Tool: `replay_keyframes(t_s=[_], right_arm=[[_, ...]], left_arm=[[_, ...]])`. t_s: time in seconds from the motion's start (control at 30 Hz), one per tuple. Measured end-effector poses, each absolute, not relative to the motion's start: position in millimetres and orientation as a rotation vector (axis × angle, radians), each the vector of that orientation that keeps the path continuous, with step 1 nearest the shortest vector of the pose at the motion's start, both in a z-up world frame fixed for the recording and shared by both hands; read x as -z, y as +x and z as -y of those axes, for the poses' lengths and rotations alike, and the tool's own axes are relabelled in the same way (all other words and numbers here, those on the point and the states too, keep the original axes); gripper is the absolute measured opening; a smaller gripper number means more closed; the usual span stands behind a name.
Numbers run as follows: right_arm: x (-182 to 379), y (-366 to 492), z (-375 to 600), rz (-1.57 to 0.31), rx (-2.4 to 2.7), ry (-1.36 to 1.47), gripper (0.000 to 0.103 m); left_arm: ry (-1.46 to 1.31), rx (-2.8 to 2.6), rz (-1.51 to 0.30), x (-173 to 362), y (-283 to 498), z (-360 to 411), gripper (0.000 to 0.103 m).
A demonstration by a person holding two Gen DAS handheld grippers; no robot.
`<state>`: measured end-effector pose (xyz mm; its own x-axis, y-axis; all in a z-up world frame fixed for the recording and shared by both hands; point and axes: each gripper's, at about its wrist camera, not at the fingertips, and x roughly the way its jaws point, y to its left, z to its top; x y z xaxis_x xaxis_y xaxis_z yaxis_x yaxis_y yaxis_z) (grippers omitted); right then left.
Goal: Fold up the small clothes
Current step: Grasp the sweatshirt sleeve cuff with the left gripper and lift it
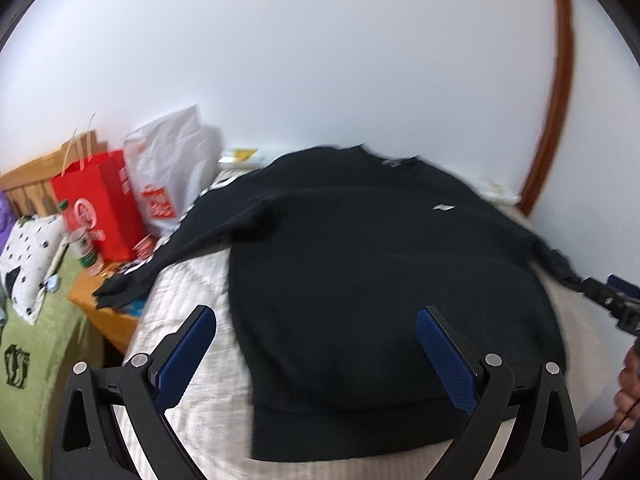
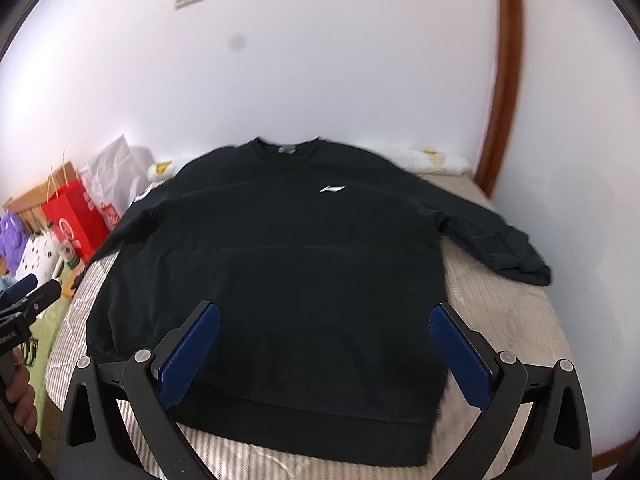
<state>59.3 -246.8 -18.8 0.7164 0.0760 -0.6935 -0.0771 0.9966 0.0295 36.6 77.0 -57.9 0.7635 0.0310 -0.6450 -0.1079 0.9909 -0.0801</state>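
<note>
We see soft, even light on the white wall (image 2: 320,80), bright and nearly blown out. The black sweater (image 2: 280,260) swallows detail. The left wrist view is smeared by motion blur, worst at the bags (image 1: 132,196) far left. Fisheye bending curves the door frame (image 2: 504,80), with dark corners.

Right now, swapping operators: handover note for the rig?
Left gripper: open, empty, hovering over the hem's left side.
Right gripper: open, empty, over the hem's right half.
Sweatshirt: flat on the bed, front up, collar toward the wall, both sleeves spread out; the left cuff hangs over the nightstand.
Done: laid out only, no fold visible.
Left: all folds, probably sleeves in first, then the body.
</note>
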Motion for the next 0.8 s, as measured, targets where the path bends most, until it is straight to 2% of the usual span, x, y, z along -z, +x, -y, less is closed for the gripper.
replay_keyframes(t_s=[0.27,0.43,0.6,0.8], right_arm=[[52,100,190,-0.819,-0.13,-0.023,0.103],[63,114,168,-0.782,-0.152,-0.05,0.103],[71,125,165,-0.729,-0.154,-0.043,0.103],[82,146,181,-0.755,-0.181,-0.003,0.103]], left_arm=[[-0.229,-0.158,-0.761,108,56,-159,0.101],[-0.343,-0.172,-0.772,137,72,-192,0.1],[-0.498,-0.152,-0.789,160,97,-219,0.099],[-0.648,-0.099,-0.765,170,133,-237,0.099]])
